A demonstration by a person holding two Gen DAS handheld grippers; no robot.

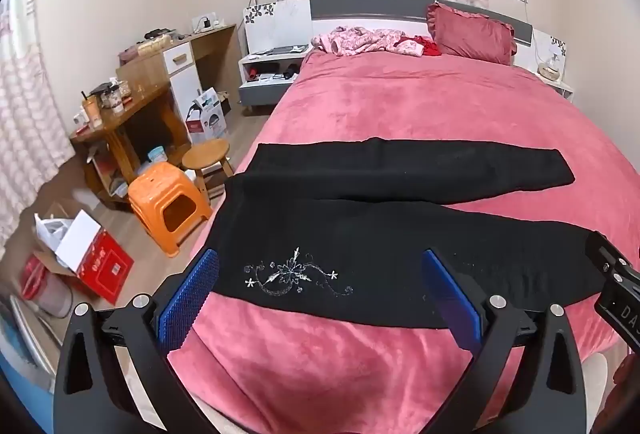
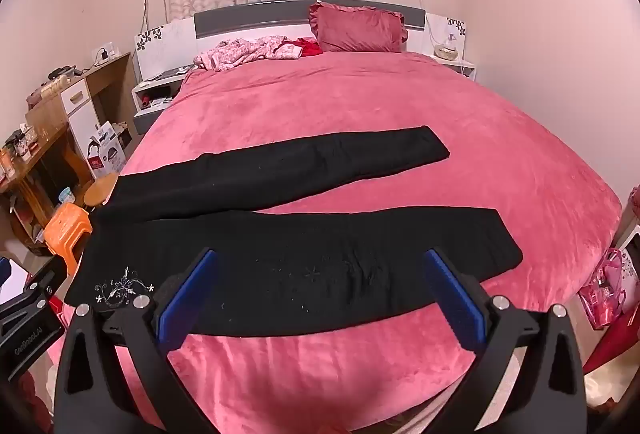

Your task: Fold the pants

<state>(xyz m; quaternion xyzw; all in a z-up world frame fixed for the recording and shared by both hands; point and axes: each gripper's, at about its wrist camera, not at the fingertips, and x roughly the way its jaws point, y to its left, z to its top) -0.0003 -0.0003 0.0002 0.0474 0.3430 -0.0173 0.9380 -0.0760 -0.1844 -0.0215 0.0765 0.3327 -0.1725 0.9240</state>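
Black pants point(image 1: 360, 234) lie flat on the pink bed point(image 1: 400, 106), waist to the left, both legs spread apart and running right. White floral embroidery point(image 1: 296, 274) marks the near leg by the waist. My left gripper point(image 1: 320, 290) is open and empty, held above the near edge of the pants by the embroidery. My right gripper point(image 2: 320, 290) is open and empty over the middle of the near leg point(image 2: 320, 258). The far leg point(image 2: 300, 162) angles away to the right. The right gripper's body shows at the left wrist view's right edge point(image 1: 616, 286).
A red pillow point(image 2: 356, 26) and a crumpled pink garment point(image 2: 248, 52) lie at the headboard. Left of the bed stand an orange plastic stool point(image 1: 168, 206), a wooden stool point(image 1: 206, 154), a cluttered desk point(image 1: 120, 114) and a red box point(image 1: 100, 266). A pink bag point(image 2: 604, 290) sits at the right.
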